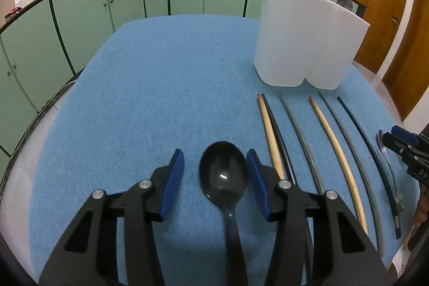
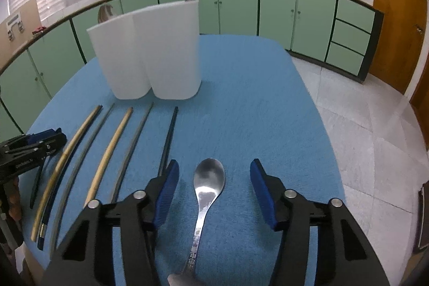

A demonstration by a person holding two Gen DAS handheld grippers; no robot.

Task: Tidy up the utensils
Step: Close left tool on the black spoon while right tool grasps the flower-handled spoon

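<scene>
Straddling a black plastic spoon point(image 1: 223, 173), the left gripper point(image 1: 215, 168) sits low over the blue table cover point(image 1: 161, 77). Its blue pads point(image 1: 173, 178) flank the bowl of the spoon, with a gap on the near-left side and almost none on the other; it is released, pressing on nothing.

Moving right, six chopsticks point(image 1: 316, 146) lie side by side on the cloth: two pale wooden, two grey, two dark (the leftmost wooden one and a dark one touch along their length). Beyond their far tips stands one white two-compartment holder point(image 1: 308, 39), with the tops of two utensils showing above its rim.

Farthest right, the right gripper point(image 2: 213, 178) straddles a metal spoon point(image 2: 207, 186) whose handle runs back under the tool. Its pads point(image 2: 262, 192) stand clear of the spoon on both sides, so it too is unclenched and holds nothing.

So the count is two spoons on the cloth, six chopsticks, one holder and two grippers.

Risks, as a judgement: both tools are set around the wide spoon bowls rather than the narrow handles, and a curved, glossy bowl could squirt forward or flip when squeezed. The black spoon lies off-centre, so one pad would probably strike first and push it sideways towards the nearest chopsticks. The metal spoon lies flat on soft cloth, so the pads may skim over it or snag the fabric.
</scene>
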